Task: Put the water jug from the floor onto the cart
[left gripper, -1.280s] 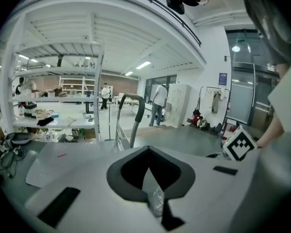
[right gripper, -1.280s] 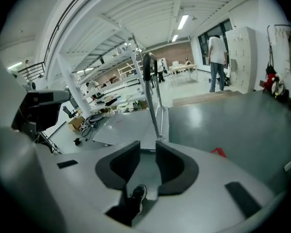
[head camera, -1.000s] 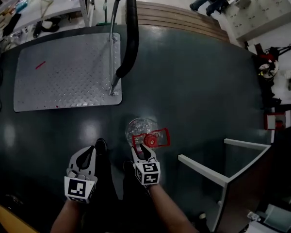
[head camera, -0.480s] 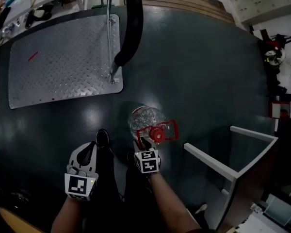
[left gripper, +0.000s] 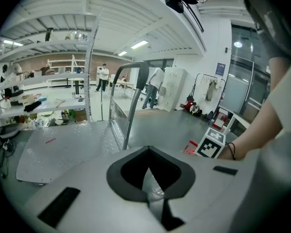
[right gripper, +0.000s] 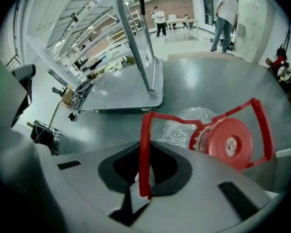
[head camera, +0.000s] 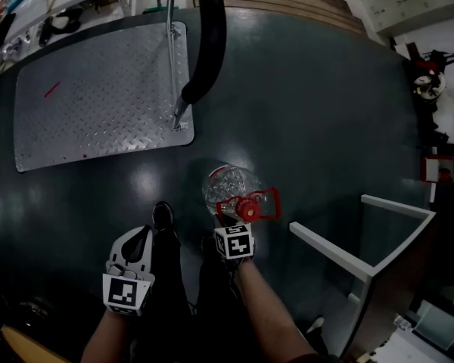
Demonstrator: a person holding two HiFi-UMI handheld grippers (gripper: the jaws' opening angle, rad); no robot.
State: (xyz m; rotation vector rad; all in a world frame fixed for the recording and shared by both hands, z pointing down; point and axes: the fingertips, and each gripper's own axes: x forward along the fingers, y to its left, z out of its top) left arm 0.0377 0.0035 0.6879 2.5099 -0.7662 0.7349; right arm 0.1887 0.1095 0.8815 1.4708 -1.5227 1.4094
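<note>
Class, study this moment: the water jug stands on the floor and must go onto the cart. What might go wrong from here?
1. The right claw is closing on only the thin red handle, so the water jug may swing or slip when lifted.
2. The left claw is shut and clear of the jug, so nothing steadies the load.
3. The upright post at the cart edge nearest the jug could be knocked.

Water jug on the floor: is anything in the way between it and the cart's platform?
Nothing lies on the floor between the water jug and the cart. Only the cart's own handle post rises along the platform edge nearest the jug, so the jug would likely have to go in beside it.
</note>
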